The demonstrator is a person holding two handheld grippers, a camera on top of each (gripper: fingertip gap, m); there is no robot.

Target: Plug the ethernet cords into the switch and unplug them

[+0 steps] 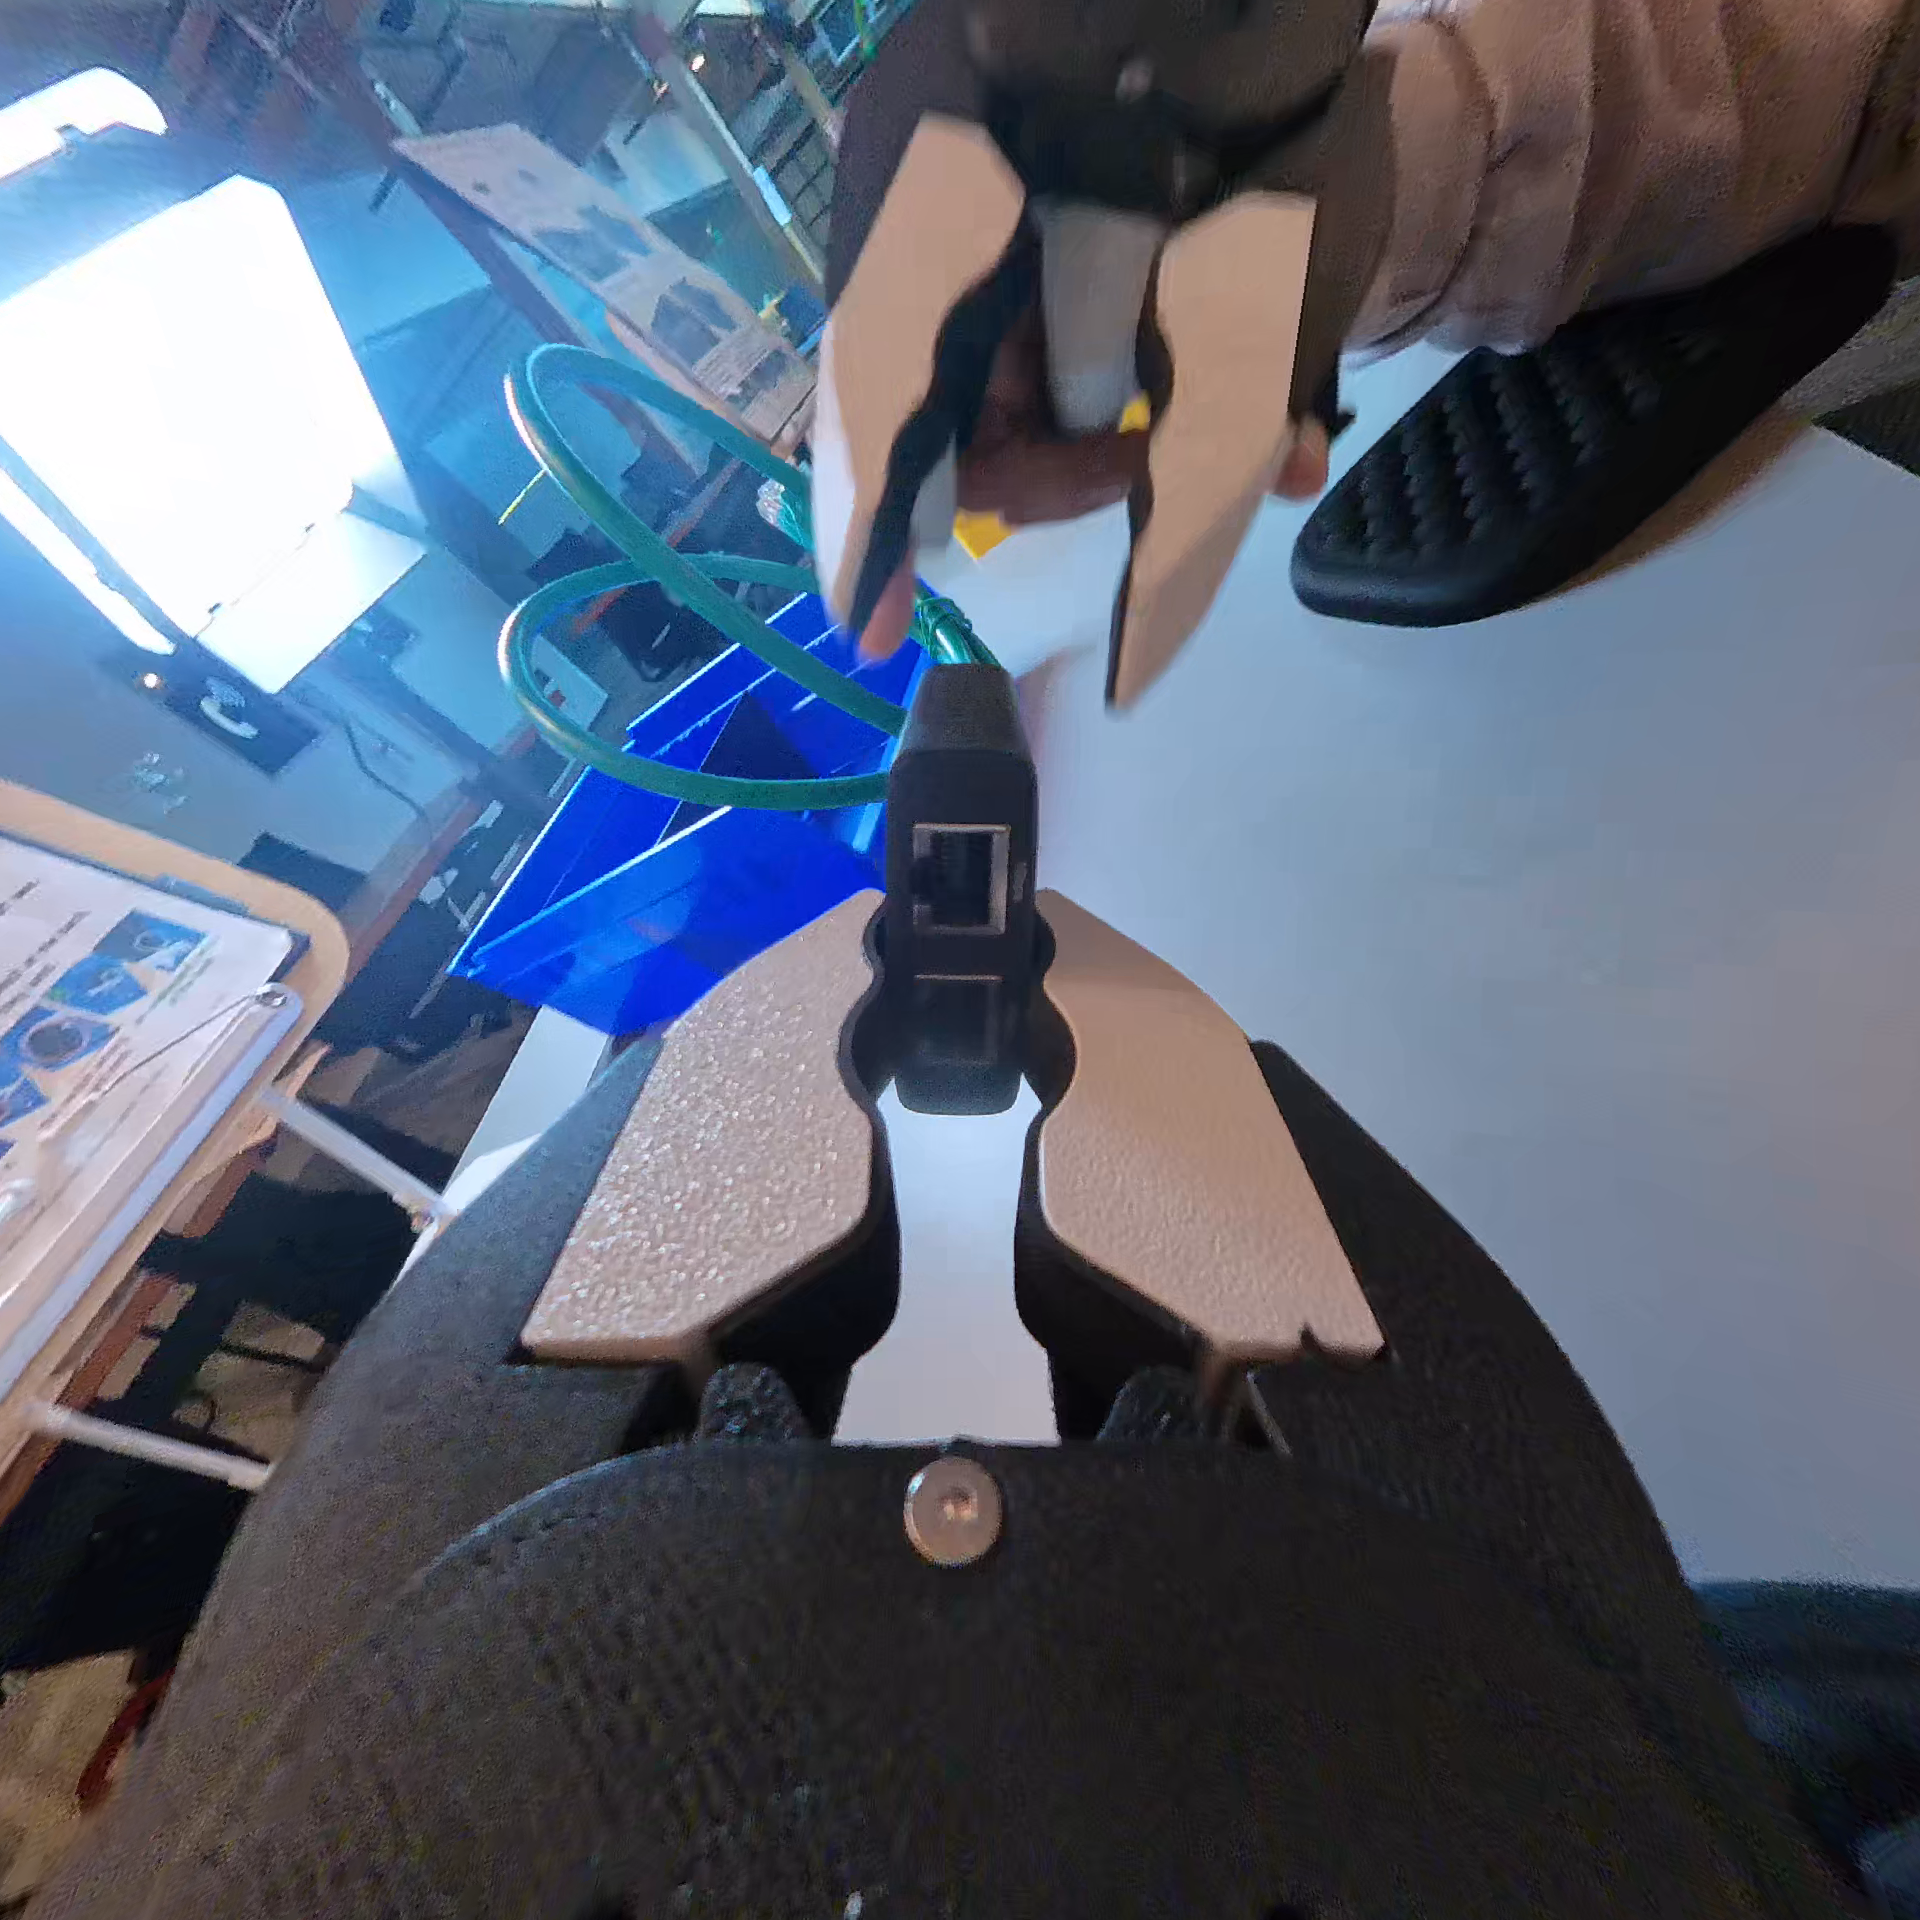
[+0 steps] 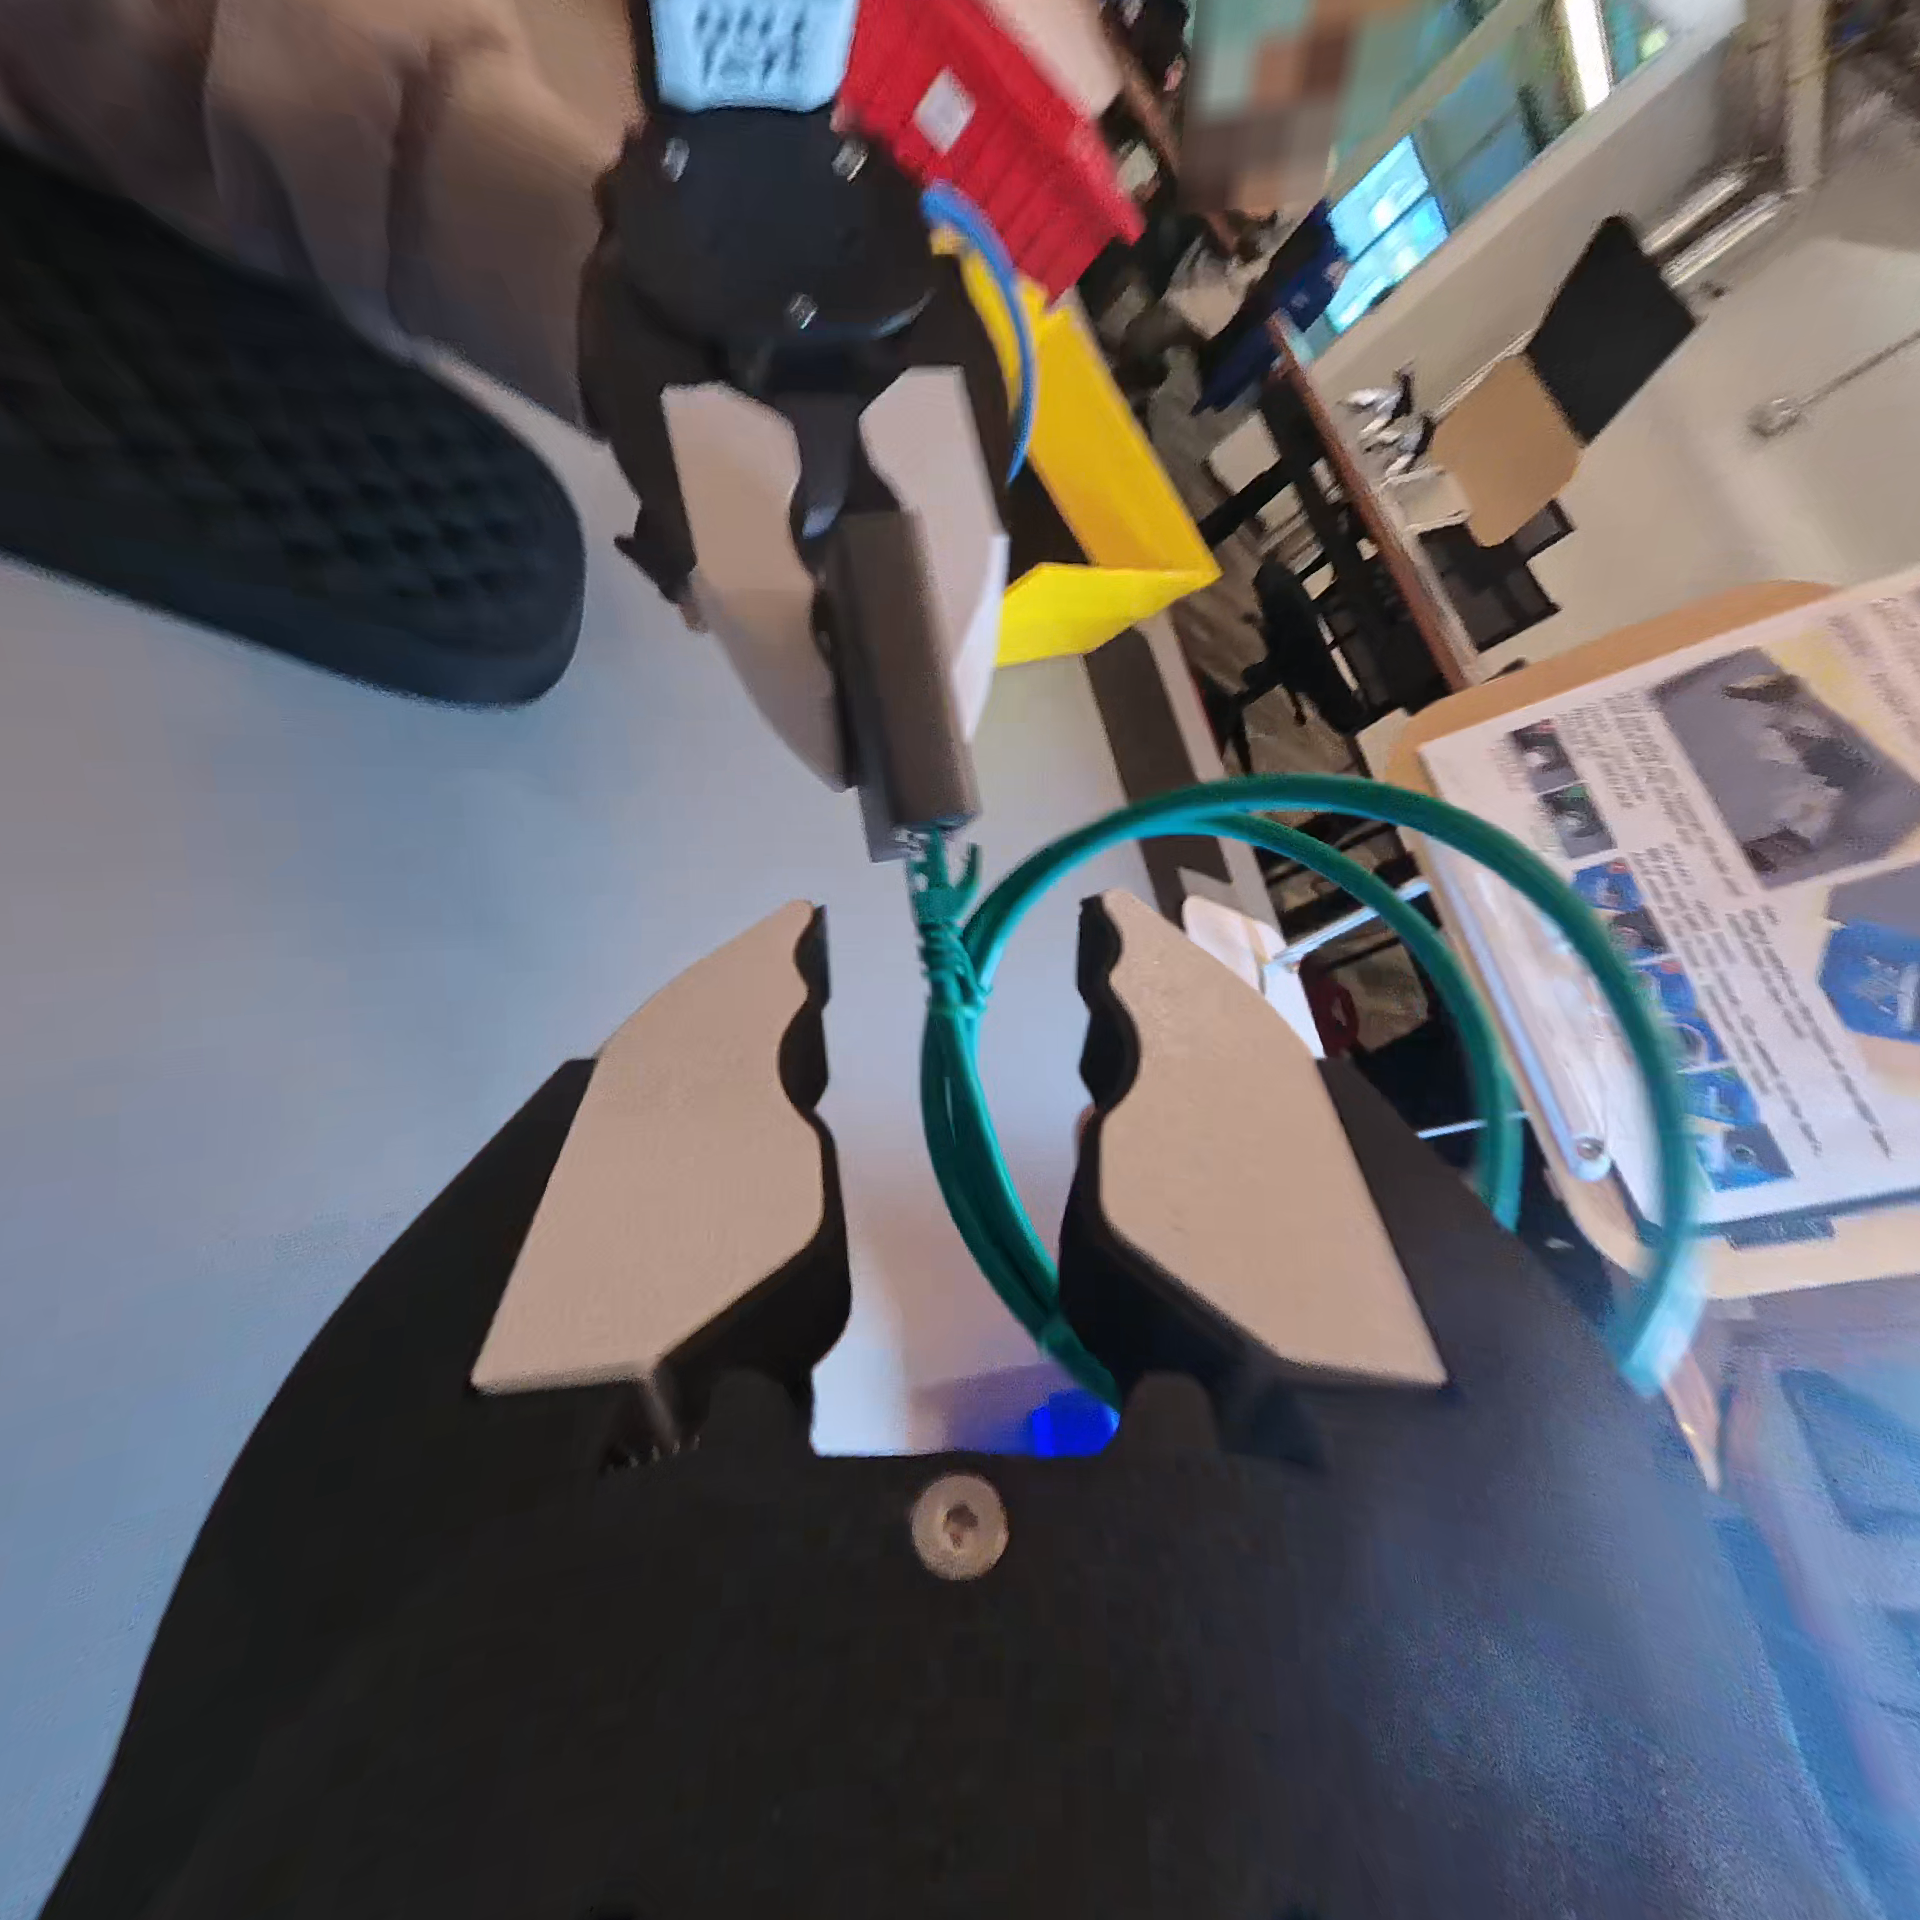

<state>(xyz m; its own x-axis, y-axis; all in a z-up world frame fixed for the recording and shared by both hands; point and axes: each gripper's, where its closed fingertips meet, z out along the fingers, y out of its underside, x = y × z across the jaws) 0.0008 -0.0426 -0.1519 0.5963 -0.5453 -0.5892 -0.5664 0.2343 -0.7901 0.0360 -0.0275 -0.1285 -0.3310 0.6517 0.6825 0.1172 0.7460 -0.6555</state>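
Note:
My left gripper (image 1: 961, 914) is shut on a small black switch (image 1: 961, 790) and holds it above the white table (image 1: 1455, 987). One empty port (image 1: 961, 878) faces the camera. A green ethernet cord (image 1: 623, 592) is plugged into the switch's far end and coils to the left. My right gripper (image 2: 951, 914) is open. The cord (image 2: 940, 1091) runs between its fingers and its plug (image 2: 935, 883) sits in the switch (image 2: 914, 800). The left gripper (image 2: 899, 727) shows beyond. In the left wrist view the right gripper (image 1: 1008, 670) hovers open just past the switch.
A blue bin (image 1: 665, 883) sits at the table's edge beside the cord. A yellow bin (image 2: 1101, 499) and a red bin (image 2: 977, 135) stand farther back. A black perforated pad (image 1: 1538, 468) lies on the table. A clipboard with a printed sheet (image 2: 1714, 883) is beside the table. My right fingertips sit around 5 cm from my left ones.

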